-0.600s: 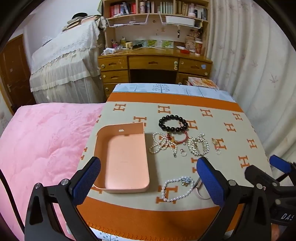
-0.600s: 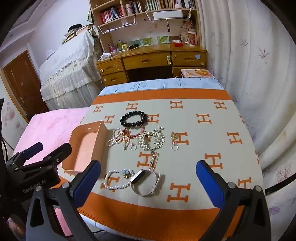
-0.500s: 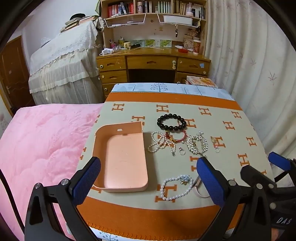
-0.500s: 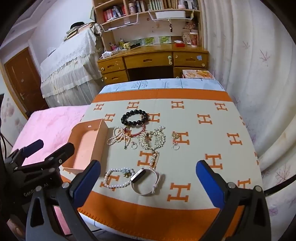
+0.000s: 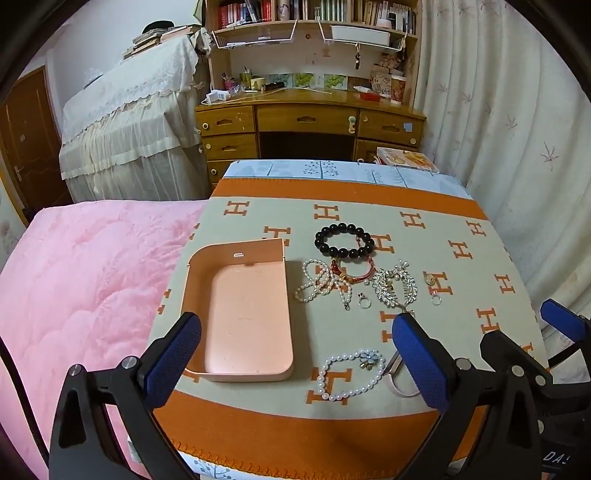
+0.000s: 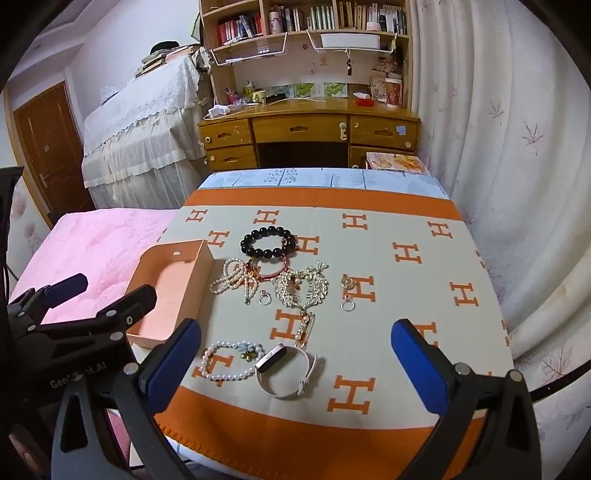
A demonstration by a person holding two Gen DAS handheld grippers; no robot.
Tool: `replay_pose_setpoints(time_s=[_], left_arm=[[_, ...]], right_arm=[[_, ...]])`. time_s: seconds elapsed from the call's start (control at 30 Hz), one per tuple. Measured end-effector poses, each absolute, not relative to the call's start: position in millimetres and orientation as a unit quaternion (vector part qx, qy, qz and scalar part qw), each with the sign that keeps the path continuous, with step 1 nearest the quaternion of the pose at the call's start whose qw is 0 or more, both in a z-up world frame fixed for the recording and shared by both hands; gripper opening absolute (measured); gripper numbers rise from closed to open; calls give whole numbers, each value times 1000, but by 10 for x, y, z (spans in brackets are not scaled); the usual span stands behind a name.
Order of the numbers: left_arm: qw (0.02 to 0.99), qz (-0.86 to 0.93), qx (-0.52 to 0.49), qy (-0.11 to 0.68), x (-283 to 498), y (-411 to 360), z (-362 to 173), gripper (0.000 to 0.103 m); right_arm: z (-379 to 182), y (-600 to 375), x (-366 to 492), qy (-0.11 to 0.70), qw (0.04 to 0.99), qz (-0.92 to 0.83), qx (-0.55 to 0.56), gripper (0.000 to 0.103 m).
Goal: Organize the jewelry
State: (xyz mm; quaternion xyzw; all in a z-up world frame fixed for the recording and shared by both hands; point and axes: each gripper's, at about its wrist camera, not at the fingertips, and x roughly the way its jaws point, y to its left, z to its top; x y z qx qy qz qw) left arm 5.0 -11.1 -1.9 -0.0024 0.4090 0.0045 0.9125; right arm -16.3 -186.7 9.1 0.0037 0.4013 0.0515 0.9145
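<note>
Both grippers, left gripper [image 5: 295, 354] and right gripper [image 6: 295, 354], spread wide above the jewelry; pink tray [image 5: 243, 314] sits left of it

Watch [image 5: 397, 373]: in the left wrist view mostly hidden behind the blue pad of the left tongs [image 5: 295, 362]; only a strap loop and a sliver of the case show.
Pink tray [image 6: 173, 291]: near left corner covered by the left tongs in the right wrist view.
Two small rings [image 6: 347, 305] and a gold pendant [image 6: 347, 283]: detail too small to tell.
Book spines on the shelf [image 6: 314, 18]: titles illegible.
Both tongs' handles: cut off by the bottom edge.
</note>
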Motion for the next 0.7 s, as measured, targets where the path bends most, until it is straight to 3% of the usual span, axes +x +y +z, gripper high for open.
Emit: replay_pose_setpoints(time_s=[0.7], left_arm=[[909,9,-9,417,77,-60,-62,102]], right_arm=[[26,-1841,-128,407,911,64,6,103]])
